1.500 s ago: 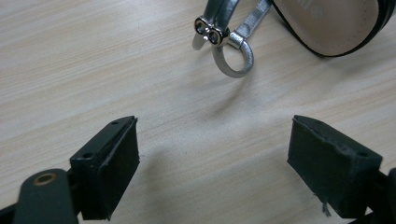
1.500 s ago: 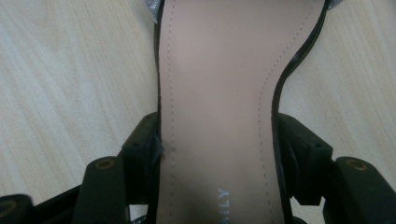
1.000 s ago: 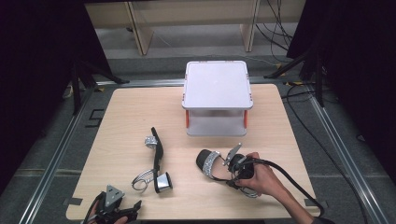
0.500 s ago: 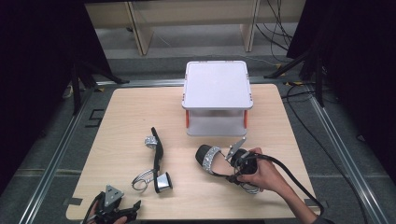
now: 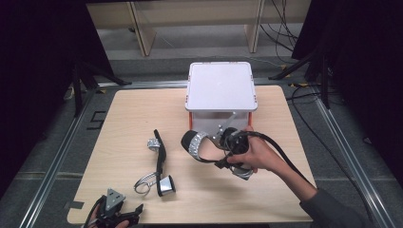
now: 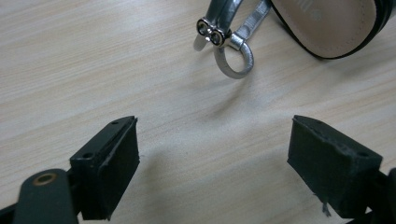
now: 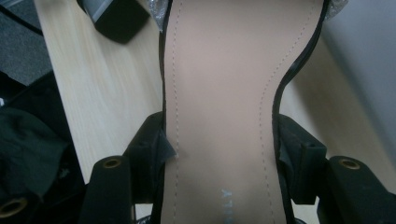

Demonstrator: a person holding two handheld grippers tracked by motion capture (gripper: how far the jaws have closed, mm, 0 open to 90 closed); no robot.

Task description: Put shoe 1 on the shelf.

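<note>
Right gripper (image 5: pixel 223 151) at centre frame, fingers clamped on a black sandal (image 5: pixel 197 145), left gripper (image 5: pixel 124 219) lower left, fingers spread wide above tabletop (image 5: pixel 123 118).

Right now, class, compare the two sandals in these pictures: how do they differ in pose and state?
The held sandal is lifted off the table, clamped across its tan insole by the right tongs; the lying sandal rests on the table, untouched. The held sandal sits just in front of the white box; the lying sandal is nearer the open left tongs. Both have black soles and silver straps.
</note>
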